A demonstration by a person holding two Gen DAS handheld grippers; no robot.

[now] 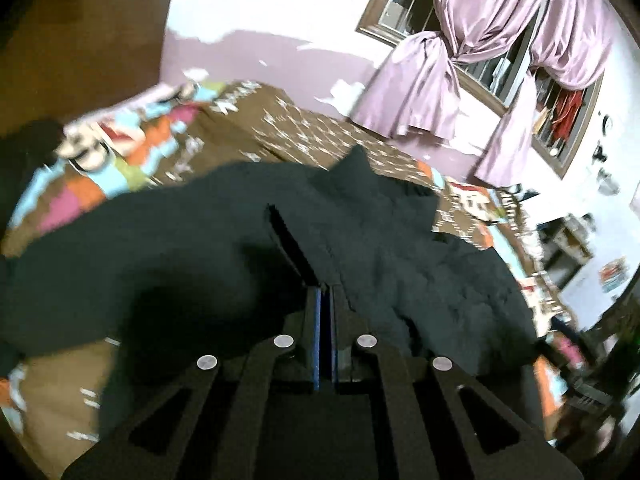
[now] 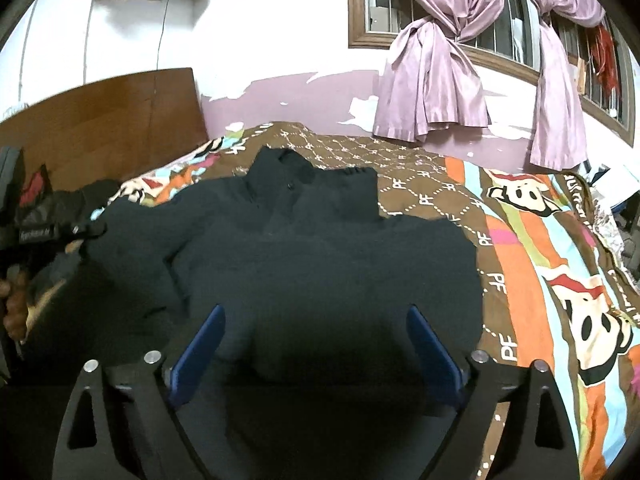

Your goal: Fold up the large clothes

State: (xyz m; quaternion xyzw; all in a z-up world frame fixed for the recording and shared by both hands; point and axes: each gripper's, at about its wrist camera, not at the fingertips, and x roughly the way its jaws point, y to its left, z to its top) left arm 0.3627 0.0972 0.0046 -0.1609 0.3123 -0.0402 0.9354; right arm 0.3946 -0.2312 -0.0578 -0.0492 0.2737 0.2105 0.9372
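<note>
Two lilac curtains point(image 2: 436, 80) knotted at barred window point(image 2: 496, 36) beyond bed; wooden headboard point(image 2: 100, 120) at left. Dark jacket point(image 2: 320, 248) spread flat on patterned bedspread point(image 2: 540, 264), collar toward far wall. Left gripper point(image 1: 326, 280) closed, jaws together; fabric pinched or not, cannot tell, black on black, left view blurred. Right gripper point(image 2: 316, 344) wide open above jacket's near hem, nothing between its blue pads. Dark bundle point(image 2: 44, 216) at left edge, cut off, unreadable.

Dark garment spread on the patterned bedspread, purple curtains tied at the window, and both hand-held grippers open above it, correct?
Not quite. Only the right hand-held gripper is open, shown in the right wrist view. The left hand-held gripper is shut, its fingers together in the left wrist view. The dark garment, patterned bedspread and purple curtains are as you say.
</note>
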